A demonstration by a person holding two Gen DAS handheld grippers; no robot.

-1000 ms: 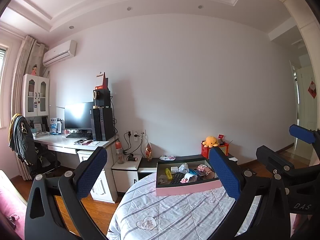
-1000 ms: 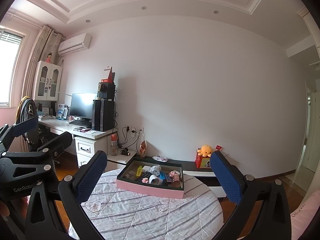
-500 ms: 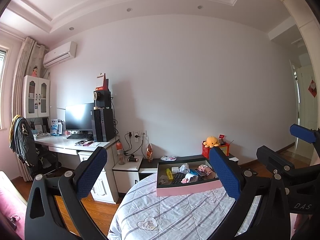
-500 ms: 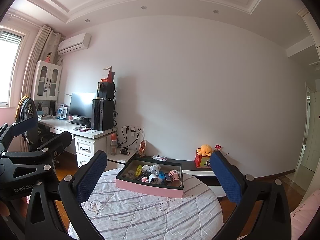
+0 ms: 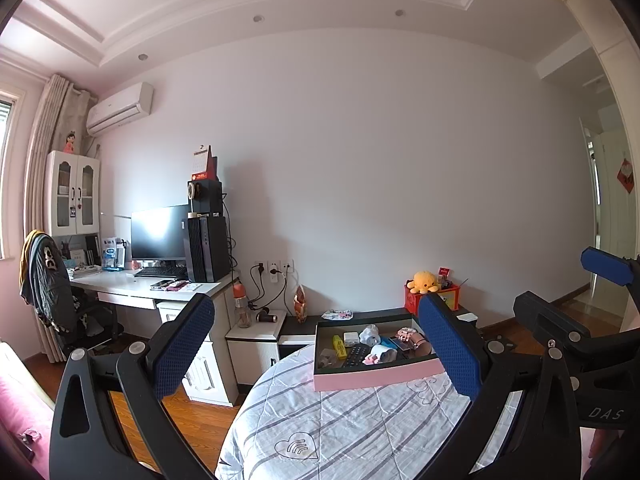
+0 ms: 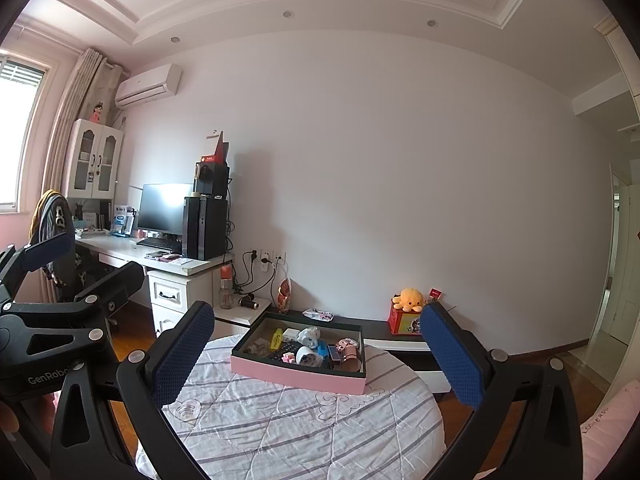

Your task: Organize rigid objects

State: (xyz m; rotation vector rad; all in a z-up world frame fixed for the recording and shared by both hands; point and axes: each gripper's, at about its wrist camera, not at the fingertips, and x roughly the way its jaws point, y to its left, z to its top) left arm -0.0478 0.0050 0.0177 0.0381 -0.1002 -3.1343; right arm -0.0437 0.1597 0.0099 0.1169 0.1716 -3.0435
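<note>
Left gripper and right gripper both spread wide, empty, held above round quilt-covered tabletop carrying pink-sided shallow box of mixed small items.

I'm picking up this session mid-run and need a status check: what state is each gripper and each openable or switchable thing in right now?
left gripper: open, holding nothing
right gripper: open, holding nothing
pink box: lid off, small items inside, on the quilted table
monitor: screen dark
cabinet doors: closed
desk drawer: closed
</note>
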